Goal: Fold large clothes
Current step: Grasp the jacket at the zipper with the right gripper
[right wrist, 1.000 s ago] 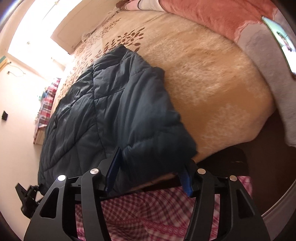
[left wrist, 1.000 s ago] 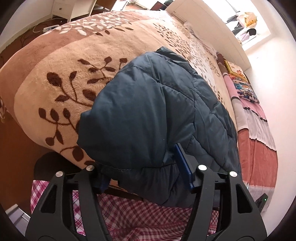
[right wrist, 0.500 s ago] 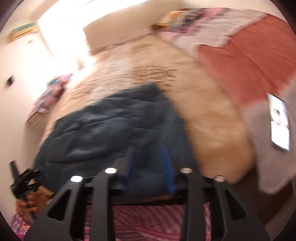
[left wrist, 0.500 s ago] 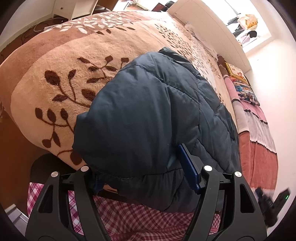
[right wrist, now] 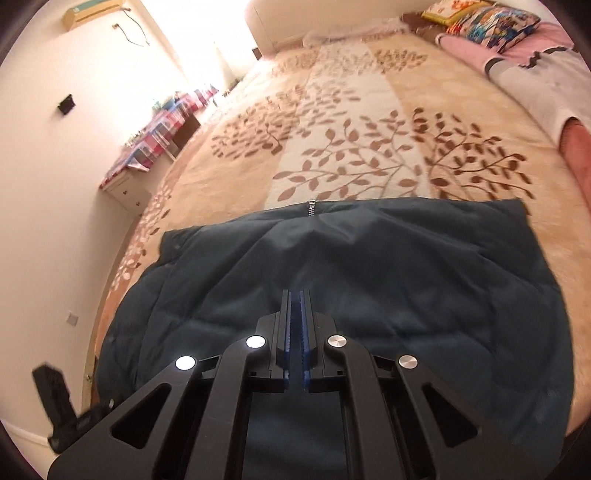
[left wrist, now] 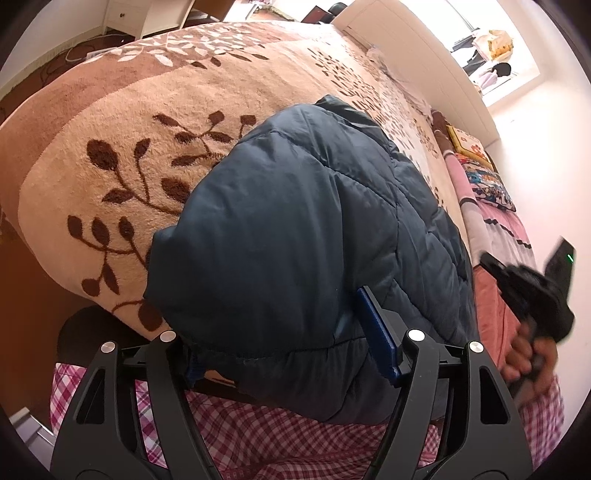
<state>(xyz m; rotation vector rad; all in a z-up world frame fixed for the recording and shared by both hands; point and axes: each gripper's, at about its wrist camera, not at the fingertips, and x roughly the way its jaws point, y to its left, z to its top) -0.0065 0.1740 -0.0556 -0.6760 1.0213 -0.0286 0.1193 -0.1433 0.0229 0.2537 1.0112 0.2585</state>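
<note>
Since a second ago the right gripper (right wrist: 295, 295) has left the jacket's corner and swung to face up the bed, its jaws closing from wide to nearly touching; the left gripper (left wrist: 284, 332) has kept its place and spread slightly.

Left wrist view: the dark blue quilted jacket (left wrist: 295, 229) lies on the leaf-patterned blanket (left wrist: 110, 147), its near edge hanging over the bed's foot. The left gripper's fingers stand wide apart on either side of that edge — whether the pads press it, I cannot tell. Right of the jacket, a hand (left wrist: 524, 354) holds the other gripper, blurred.

Right wrist view: the jacket spreads flat across the blanket (right wrist: 369, 129), zipper (right wrist: 311, 208) at its far edge. The right gripper's blue pads are almost together with nothing between them, above the jacket's middle — pillows (right wrist: 487, 18) lie far beyond it.
</note>
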